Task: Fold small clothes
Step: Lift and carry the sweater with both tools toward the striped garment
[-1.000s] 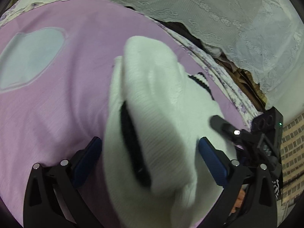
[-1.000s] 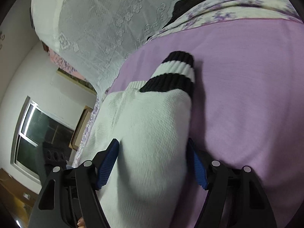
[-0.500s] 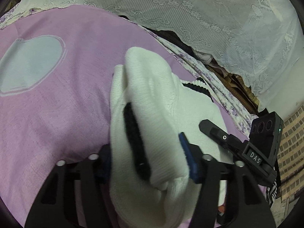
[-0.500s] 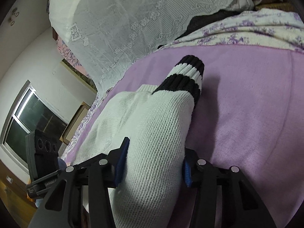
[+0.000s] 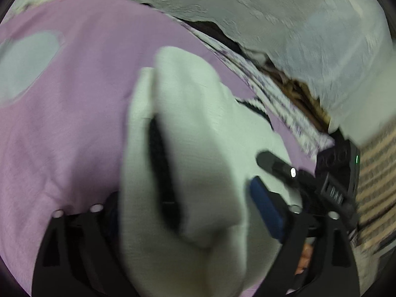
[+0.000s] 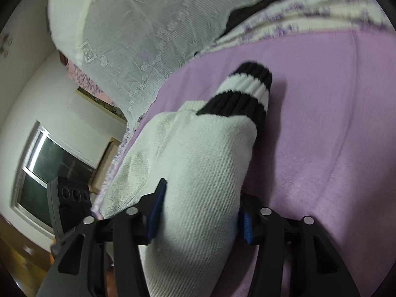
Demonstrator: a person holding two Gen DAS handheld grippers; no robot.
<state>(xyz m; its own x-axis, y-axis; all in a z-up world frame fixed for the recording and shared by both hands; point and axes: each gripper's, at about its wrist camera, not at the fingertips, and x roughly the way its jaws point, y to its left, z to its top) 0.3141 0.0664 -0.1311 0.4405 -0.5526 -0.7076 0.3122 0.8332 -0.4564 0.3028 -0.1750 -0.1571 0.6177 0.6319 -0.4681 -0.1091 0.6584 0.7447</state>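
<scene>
A small white knit sweater [image 5: 198, 133] with black trim lies bunched on a pink blanket [image 5: 69, 113]. My left gripper [image 5: 190, 210] has its jaws spread around a fold of it, with the sweater filling the gap between the blue pads. In the right wrist view the sweater's sleeve [image 6: 205, 173] ends in a black and white striped cuff [image 6: 245, 94]. My right gripper [image 6: 200, 212] is shut on that sleeve, and the pads press its sides. The other gripper [image 5: 329, 183] shows at the right of the left wrist view.
A white lace cover [image 6: 138, 37] drapes behind the blanket. A floral sheet [image 6: 309, 17] edges the bed. A pale heart patch [image 5: 24, 59] sits on the blanket at the left. A window [image 6: 49, 173] is at the far left of the right wrist view.
Both grippers closed in on the sweater from wide open. The left jaws have since spread again. The right gripper stays clamped on the sleeve. The left view is blurred by motion.
</scene>
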